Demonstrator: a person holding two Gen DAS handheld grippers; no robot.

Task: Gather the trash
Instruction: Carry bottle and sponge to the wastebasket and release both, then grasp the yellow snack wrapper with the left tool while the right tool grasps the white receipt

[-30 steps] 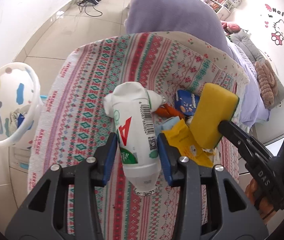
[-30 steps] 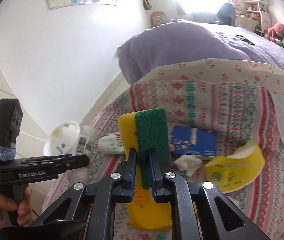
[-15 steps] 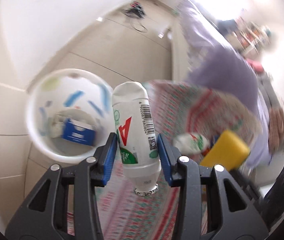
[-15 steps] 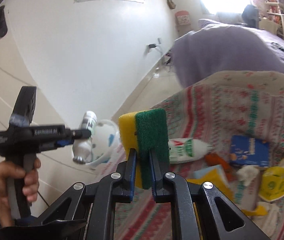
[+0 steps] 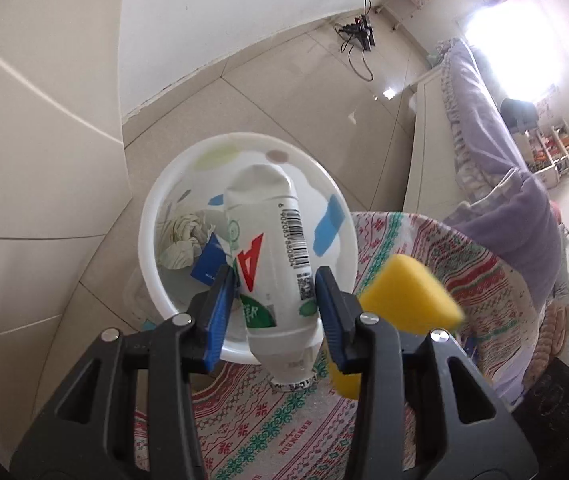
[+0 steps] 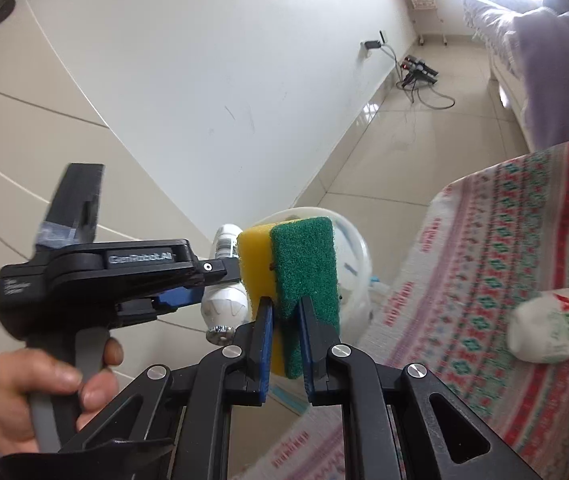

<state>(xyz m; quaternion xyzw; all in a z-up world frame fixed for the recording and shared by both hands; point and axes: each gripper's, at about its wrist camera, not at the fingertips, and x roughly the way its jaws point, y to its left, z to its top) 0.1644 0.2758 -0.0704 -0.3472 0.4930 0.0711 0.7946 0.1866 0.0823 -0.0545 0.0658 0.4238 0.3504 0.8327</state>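
Blue pads of the left gripper [image 5: 274, 312] are clamped on a white bottle [image 5: 270, 248], the jaws parted only by the bottle's width. The bottle is held with its neck toward the camera and its crumpled base pointing away, over the open mouth of a white bin [image 5: 244, 160] with coloured patches. Crumpled paper [image 5: 182, 242] and a blue packet [image 5: 208, 262] are seen lying in the bin. The bin stands on the tiled floor [image 5: 284, 80], just beside the edge of a bench covered by a patterned cloth [image 5: 464, 272].

In the right wrist view, the right gripper [image 6: 284, 332] is pressed nearly shut on a sponge [image 6: 292, 276], which is squeezed between the jaws; its yellow foam is turned to the left and its green scouring face to the right. The sponge is held upright, above the cloth's edge and in front of the bin. The left gripper is seen just to the sponge's left, carried by a hand [image 6: 44, 388]. A second white bottle [image 6: 552, 324] lies on its side on the cloth. Farther off, cables [image 6: 424, 80] lie on the floor by the wall, and a purple-covered bed [image 6: 544, 40] is seen.
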